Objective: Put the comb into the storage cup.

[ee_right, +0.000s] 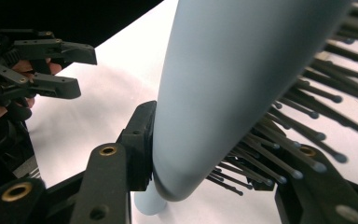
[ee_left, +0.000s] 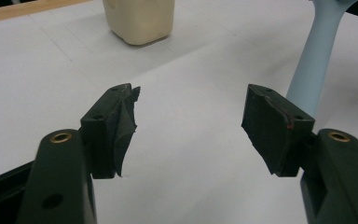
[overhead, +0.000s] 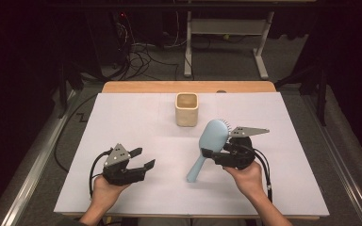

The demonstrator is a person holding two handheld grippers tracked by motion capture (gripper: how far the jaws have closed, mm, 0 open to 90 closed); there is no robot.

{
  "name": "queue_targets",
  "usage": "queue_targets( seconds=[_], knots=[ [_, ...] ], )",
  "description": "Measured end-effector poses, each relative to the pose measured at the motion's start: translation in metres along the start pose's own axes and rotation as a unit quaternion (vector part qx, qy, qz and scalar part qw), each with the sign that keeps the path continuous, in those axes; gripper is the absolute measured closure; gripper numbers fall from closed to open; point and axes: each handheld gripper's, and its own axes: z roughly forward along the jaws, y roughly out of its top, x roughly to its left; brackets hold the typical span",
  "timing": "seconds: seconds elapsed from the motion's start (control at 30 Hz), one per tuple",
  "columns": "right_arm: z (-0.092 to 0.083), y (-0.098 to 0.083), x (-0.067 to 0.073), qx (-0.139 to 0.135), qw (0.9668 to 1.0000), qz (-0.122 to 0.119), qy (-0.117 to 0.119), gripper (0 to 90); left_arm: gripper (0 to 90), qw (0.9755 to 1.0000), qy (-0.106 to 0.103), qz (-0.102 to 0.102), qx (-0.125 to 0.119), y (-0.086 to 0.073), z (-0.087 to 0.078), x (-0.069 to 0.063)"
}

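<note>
A light blue hairbrush (overhead: 209, 143) with dark bristles is held off the white table sheet (overhead: 136, 117), handle pointing down to the left. My right gripper (overhead: 220, 151) is shut on the hairbrush head; in the right gripper view the hairbrush (ee_right: 223, 84) sits between the jaws, bristles to the right. My left gripper (overhead: 142, 159) stands open at the front left with nothing between its fingers. In the left gripper view the left gripper (ee_left: 189, 126) points toward the cream cup (ee_left: 139, 18), and the hairbrush handle (ee_left: 314, 60) rises at the right.
A cream square cup (overhead: 187, 108) stands upright at the back middle of the sheet. A wooden table edge (overhead: 188, 86) runs behind it. Cables (overhead: 141, 54) and a desk frame (overhead: 226, 28) lie on the floor beyond.
</note>
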Motion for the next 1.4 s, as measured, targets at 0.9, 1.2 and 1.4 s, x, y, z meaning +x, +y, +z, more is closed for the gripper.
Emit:
queue_targets(
  seconds=[0.9, 1.2, 1.4],
  knots=[
    [-0.013, 0.005, -0.01, 0.005, 0.9997, 0.0, -0.022, 53.7, 34.0, 0.9981, 0.044, -0.033, -0.026, -0.027, -0.03, 0.031],
    [-0.02, 0.01, -0.018, 0.006, 0.9991, 0.001, -0.043, 53.7, 33.1, 0.9967, 0.057, -0.043, -0.039, -0.037, -0.04, 0.038],
    [-0.026, 0.011, -0.024, 0.004, 0.9984, 0.005, -0.055, 53.7, 32.6, 0.9957, 0.065, -0.05, -0.043, -0.043, -0.043, 0.044]
  ],
)
